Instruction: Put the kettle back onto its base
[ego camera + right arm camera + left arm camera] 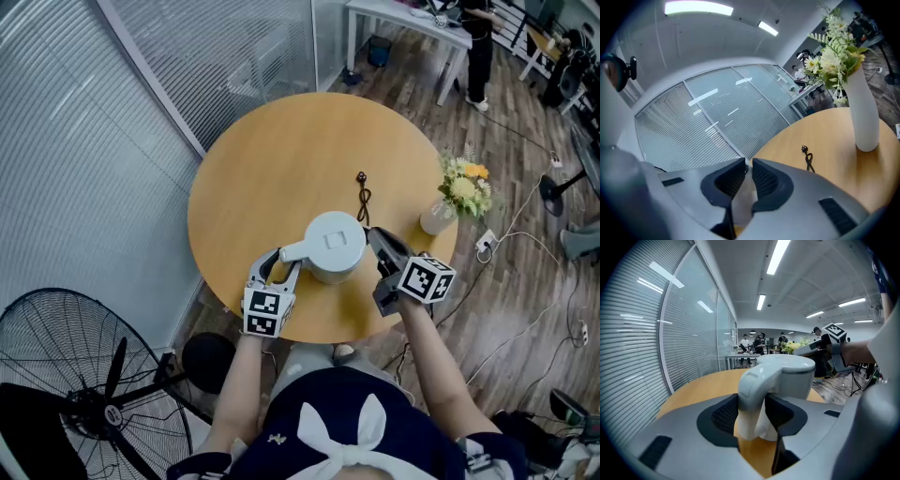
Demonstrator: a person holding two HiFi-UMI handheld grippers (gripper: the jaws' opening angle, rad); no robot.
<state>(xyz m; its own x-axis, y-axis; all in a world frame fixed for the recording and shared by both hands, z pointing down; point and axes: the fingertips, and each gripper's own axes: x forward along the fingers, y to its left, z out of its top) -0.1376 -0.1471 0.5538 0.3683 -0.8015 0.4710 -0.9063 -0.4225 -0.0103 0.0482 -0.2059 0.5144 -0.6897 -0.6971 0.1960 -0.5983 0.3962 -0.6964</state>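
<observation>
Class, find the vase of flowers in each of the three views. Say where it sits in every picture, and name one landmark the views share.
Head view: vase of flowers right of centre, at the table's right edge.
Left gripper view: vase of flowers small and far off, just right of centre; only its top shows.
Right gripper view: vase of flowers large, upper right.
Shared landmark: the round wooden table.

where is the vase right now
In the head view the vase stands near the right edge of the table, to the right of the kettle and the black cord.
</observation>
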